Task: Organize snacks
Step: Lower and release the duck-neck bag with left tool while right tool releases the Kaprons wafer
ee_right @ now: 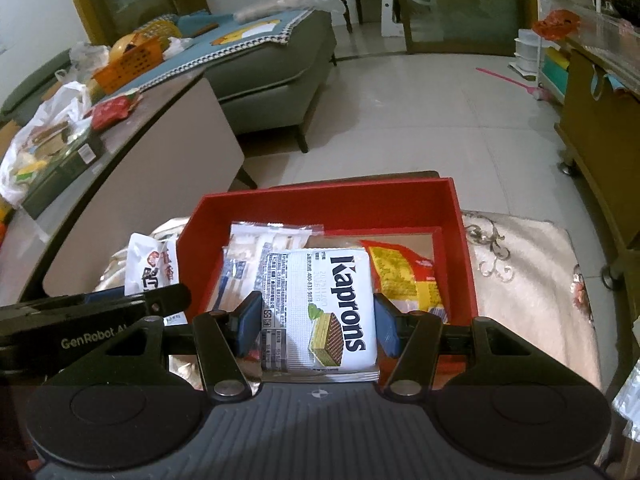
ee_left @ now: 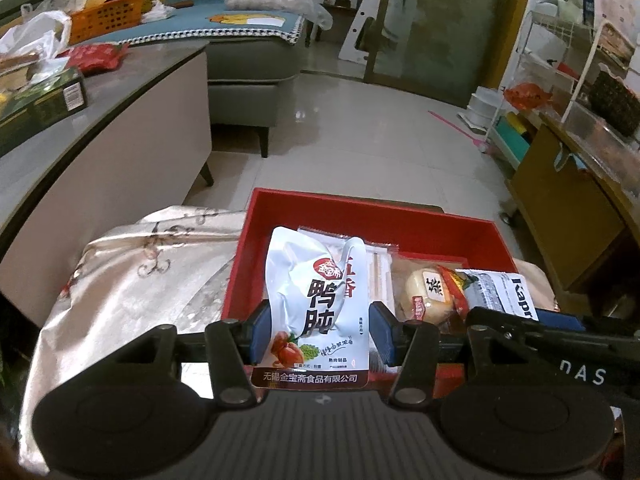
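Observation:
My left gripper [ee_left: 319, 334] is shut on a white snack pouch [ee_left: 316, 304] with black Chinese characters, held over the near left part of the red box [ee_left: 360, 210]. My right gripper [ee_right: 318, 326] is shut on a white Kaprons wafer pack [ee_right: 324, 312] above the red box [ee_right: 320, 204]. Inside the box lie clear-wrapped biscuit packs [ee_right: 268, 240], a yellow and red packet [ee_right: 404, 276] and a round pastry [ee_left: 426, 290]. The right gripper and its Kaprons pack [ee_left: 506, 292] show at the right in the left wrist view. The left gripper's pouch [ee_right: 150, 264] shows at the left in the right wrist view.
The red box stands on a surface covered with a pale embroidered cloth [ee_left: 132, 280]. A grey-topped table [ee_left: 132, 92] at the left carries a green box [ee_left: 40, 104], plastic bags and a red packet [ee_left: 96, 58]. A grey sofa [ee_right: 276, 60] is behind. A wooden cabinet [ee_left: 568, 200] stands at the right.

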Demonstrator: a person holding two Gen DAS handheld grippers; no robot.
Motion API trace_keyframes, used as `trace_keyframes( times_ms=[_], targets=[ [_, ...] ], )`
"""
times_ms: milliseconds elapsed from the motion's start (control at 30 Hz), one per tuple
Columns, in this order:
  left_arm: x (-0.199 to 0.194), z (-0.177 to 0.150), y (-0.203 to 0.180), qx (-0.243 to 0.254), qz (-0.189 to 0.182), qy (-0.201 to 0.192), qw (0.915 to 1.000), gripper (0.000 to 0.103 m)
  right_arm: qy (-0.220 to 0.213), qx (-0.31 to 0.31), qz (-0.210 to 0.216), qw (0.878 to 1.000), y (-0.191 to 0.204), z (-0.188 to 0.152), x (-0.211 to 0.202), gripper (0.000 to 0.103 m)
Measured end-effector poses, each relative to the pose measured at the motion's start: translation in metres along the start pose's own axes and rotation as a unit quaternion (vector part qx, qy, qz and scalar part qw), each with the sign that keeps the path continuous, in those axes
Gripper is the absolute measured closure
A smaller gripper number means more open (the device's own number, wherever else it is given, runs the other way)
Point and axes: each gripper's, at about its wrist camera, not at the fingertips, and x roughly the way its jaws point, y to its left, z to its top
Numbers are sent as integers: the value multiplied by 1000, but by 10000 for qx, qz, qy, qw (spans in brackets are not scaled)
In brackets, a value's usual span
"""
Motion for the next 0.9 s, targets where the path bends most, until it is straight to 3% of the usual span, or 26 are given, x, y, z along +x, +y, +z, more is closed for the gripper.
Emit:
trace_keyframes(
  times_ms=[900],
  targets=[
    [45, 14, -9, 65, 163, 136, 9998, 59, 148, 126, -207, 9996, -26, 12, 35, 38]
  ],
)
